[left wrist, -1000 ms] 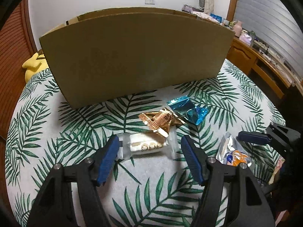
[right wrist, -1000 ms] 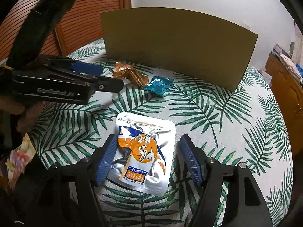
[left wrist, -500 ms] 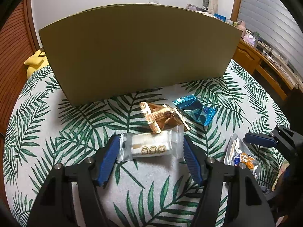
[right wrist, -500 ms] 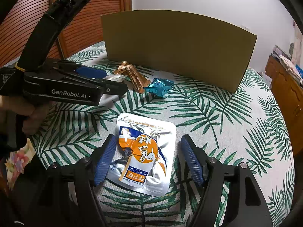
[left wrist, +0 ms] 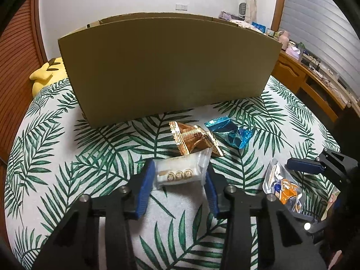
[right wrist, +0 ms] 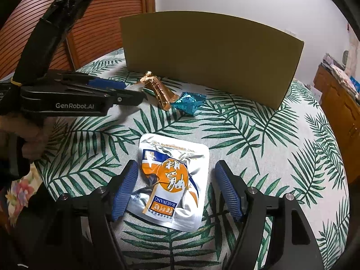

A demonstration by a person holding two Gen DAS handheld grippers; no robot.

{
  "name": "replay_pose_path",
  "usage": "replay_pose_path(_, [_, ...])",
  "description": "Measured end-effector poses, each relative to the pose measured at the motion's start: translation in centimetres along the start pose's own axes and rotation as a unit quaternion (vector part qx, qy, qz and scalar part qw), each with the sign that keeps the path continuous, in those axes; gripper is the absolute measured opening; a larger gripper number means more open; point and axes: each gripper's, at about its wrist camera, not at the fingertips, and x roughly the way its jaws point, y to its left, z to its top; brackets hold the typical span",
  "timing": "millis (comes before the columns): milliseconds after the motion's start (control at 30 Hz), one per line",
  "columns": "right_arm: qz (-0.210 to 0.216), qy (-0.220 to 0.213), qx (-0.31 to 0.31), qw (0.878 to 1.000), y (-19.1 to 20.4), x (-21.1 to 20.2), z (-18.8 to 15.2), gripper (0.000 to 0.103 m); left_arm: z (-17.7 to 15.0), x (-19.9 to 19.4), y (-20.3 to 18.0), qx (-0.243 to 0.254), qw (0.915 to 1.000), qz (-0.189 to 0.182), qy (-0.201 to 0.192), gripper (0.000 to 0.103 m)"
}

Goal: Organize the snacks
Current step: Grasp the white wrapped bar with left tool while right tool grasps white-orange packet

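Note:
A white snack packet lies on the leaf-print tablecloth between the blue pads of my left gripper. Its jaws are closing, and both pads press on the packet's ends; the right end of the wrapper buckles upward. From the right wrist view the left gripper reaches in from the left. My right gripper stands open astride a silver and orange pouch, pads clear of it. The pouch also shows in the left wrist view.
A gold wrapper and a blue foil wrapper lie just beyond the white packet. Behind them stands a tall cardboard box. A yellow plush sits far left, a wooden desk right. A hand holds the left gripper.
The left jaws have narrowed from well apart onto the ends of the white packet, whose right end has buckled upward. The right gripper and the pouch have not moved.

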Motion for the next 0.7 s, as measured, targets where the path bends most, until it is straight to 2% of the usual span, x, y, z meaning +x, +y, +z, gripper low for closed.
replay_pose_path(200, [-0.001,0.003,0.001,1.000,0.2,0.0,0.0,0.070,-0.3,-1.1,-0.1,-0.004,0.9999,-0.010,-0.012,0.038])
replay_pose_path(267, [0.005,0.003,-0.005,1.000,0.4,-0.1,0.1,0.056,-0.4,-1.6,-0.1,-0.007,0.9997,-0.012,-0.018,0.038])
replay_pose_path(333, [0.011,0.004,-0.012,1.000,0.8,-0.2,0.1,0.045,-0.4,-2.0,-0.1,-0.008,0.9996,-0.012,-0.024,0.038])
replay_pose_path(367, [0.009,0.004,-0.017,1.000,1.1,-0.2,0.2,0.043,-0.4,-2.2,-0.1,-0.009,0.9995,-0.013,-0.026,0.038])
replay_pose_path(433, [0.002,0.007,-0.026,1.000,1.4,-0.1,0.3,0.041,-0.4,-2.6,-0.3,-0.008,0.9994,-0.014,-0.031,0.038])
replay_pose_path(700, [0.018,-0.006,0.002,1.000,0.6,-0.7,0.1,0.040,-0.5,-3.8,-0.9,-0.004,0.9988,-0.013,-0.046,0.039])
